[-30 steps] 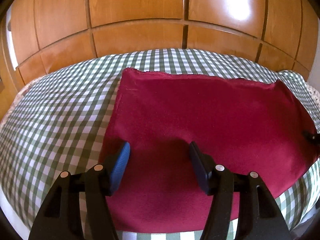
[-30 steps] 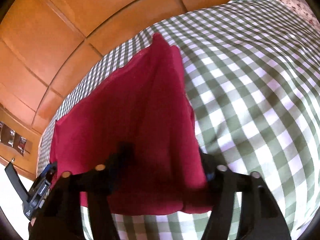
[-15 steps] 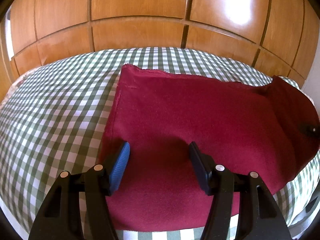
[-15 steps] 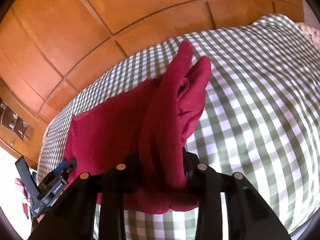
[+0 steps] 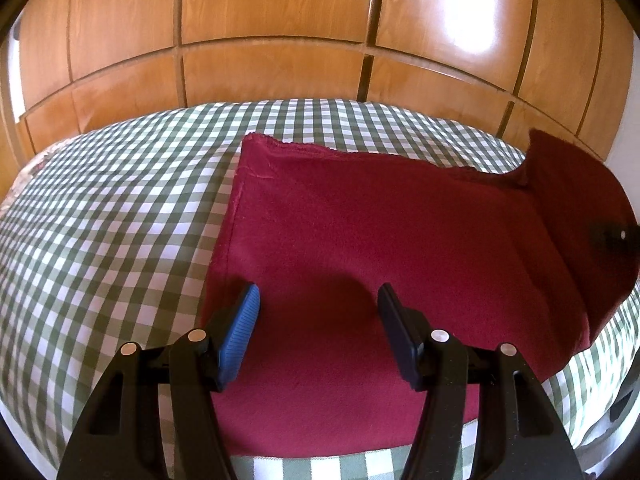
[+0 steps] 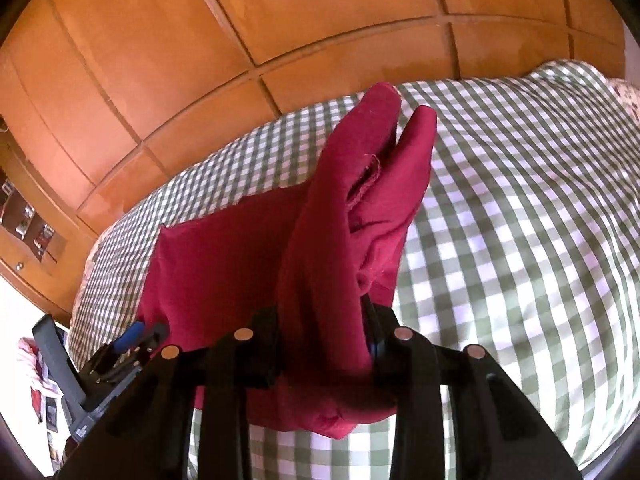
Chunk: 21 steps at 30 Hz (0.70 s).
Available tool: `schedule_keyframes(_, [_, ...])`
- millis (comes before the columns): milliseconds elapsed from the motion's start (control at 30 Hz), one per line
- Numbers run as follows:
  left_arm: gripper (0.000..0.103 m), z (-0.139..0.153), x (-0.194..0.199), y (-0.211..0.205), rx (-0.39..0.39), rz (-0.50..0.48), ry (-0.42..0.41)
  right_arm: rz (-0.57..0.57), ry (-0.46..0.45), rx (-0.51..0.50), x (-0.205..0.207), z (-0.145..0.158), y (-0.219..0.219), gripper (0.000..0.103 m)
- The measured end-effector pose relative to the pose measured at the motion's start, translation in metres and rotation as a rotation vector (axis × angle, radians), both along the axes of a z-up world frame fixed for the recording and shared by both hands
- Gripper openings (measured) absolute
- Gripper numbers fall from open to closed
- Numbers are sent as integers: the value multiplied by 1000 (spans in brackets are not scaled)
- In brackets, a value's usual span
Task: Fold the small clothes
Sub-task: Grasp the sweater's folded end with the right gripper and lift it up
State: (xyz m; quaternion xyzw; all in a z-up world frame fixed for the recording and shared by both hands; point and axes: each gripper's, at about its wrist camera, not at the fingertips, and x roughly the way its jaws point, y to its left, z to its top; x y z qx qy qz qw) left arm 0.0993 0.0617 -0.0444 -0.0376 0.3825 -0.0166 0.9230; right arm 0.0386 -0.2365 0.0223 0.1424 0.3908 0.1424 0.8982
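Note:
A dark red garment [image 5: 360, 248] lies spread on the green-and-white checked bed cover [image 5: 112, 216]. My left gripper [image 5: 318, 312] hovers open over its near edge, blue pads apart, nothing between them. In the right wrist view my right gripper [image 6: 324, 336] is shut on a bunched fold of the red garment [image 6: 344, 240], which rises lifted off the cover. That raised end shows at the right of the left wrist view as a curled flap [image 5: 580, 208]. The left gripper [image 6: 128, 340] appears low at the left in the right wrist view.
Orange wooden wardrobe panels [image 5: 280, 40] stand right behind the bed. The checked cover [image 6: 520, 220] stretches bare to the right of the garment. A wooden unit with small items [image 6: 28, 220] sits at the far left.
My right gripper closed on the garment's right end and lifted it, so that end now stands up in a fold. The left gripper stayed where it was, open.

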Motion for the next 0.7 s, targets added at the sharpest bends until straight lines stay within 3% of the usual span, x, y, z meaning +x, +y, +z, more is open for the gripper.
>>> schedule_keyframes(700, [60, 6, -8, 10, -53, -6, -9, 108, -58, -50, 2, 24, 66, 28])
